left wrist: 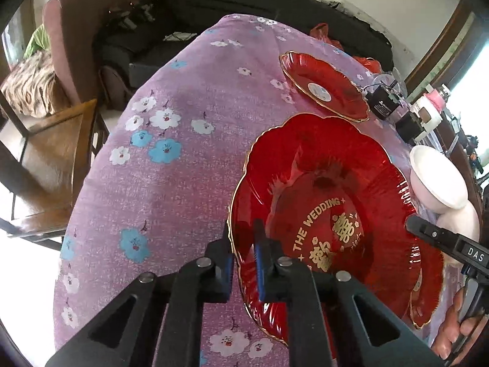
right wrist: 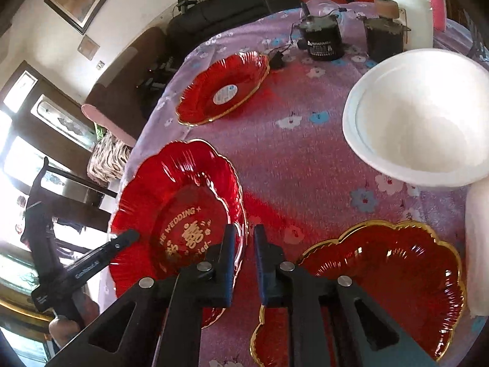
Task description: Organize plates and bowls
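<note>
Wedding plate (left wrist: 321,214): red glass, scalloped gold rim, gold "THE WEDDING" lettering in the well; sits on the purple floral tablecloth (left wrist: 171,183), near the table's edge in the right wrist view.
Left gripper (left wrist: 244,244): jaws drawn in narrow, pinching the plate's rim between the blue pads; one finger outside the rim, one inside.
Right gripper (right wrist: 244,244): jaws also nearly together over the plate's opposite rim; the rim edge lies at the gap, but whether the pads press on it I cannot tell.
Second red plate (right wrist: 382,275): same scalloped gold rim, just beside the wedding plate, under the right gripper's body.
Third red plate (right wrist: 223,88): farther back on the cloth, round sticker at its centre, well apart from the others.
White bowl (right wrist: 418,116): upright, right of the plates.
Background: black adapters (right wrist: 321,39) with cables at the far end of the table; dark sofa (left wrist: 244,0) beyond; wooden chair (left wrist: 55,140) beside the table.
Person: fingers (left wrist: 452,321) on the right gripper's handle.
</note>
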Action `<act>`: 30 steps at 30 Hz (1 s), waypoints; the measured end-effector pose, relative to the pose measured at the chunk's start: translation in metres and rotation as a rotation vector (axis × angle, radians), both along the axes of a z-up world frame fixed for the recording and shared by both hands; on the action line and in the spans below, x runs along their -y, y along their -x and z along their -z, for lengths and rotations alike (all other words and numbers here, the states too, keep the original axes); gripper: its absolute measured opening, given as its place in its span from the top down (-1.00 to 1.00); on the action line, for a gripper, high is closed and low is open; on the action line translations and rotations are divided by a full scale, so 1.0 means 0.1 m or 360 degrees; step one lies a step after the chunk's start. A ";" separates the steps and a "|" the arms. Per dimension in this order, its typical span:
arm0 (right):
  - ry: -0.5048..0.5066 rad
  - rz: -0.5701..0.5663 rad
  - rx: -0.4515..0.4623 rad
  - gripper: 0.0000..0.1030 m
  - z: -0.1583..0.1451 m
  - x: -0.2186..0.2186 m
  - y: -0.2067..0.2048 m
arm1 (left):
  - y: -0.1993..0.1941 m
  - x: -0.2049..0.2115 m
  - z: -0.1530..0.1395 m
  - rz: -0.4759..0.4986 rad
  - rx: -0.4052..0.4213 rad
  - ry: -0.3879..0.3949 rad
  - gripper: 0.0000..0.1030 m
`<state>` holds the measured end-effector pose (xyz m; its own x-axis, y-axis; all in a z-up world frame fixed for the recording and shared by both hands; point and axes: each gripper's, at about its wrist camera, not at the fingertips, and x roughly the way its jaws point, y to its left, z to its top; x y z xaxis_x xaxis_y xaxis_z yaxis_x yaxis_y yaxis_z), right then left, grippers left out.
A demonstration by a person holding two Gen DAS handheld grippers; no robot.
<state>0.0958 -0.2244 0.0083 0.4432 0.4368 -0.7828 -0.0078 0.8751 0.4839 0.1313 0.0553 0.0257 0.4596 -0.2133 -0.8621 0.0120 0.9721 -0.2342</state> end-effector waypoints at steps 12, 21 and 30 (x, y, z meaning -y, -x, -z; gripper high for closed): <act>0.0078 -0.0033 0.0073 0.84 -0.12 -0.16 0.36 | 0.42 -0.08 -0.17 -0.0014 0.0103 -0.0047 0.79; 0.0038 -0.0050 0.0110 0.84 -0.22 -0.19 0.89 | 0.99 -0.11 -0.24 0.0018 0.0165 -0.0065 0.79; -0.0003 -0.0051 0.0150 0.83 -0.23 -0.03 1.65 | 1.72 0.06 -0.25 0.0102 0.0215 -0.0050 0.77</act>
<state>-0.0697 -0.2218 0.0310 0.5009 0.4534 -0.7372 -0.0813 0.8727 0.4815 -0.0408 0.0493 0.0508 0.5580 -0.2197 -0.8002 0.1035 0.9752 -0.1956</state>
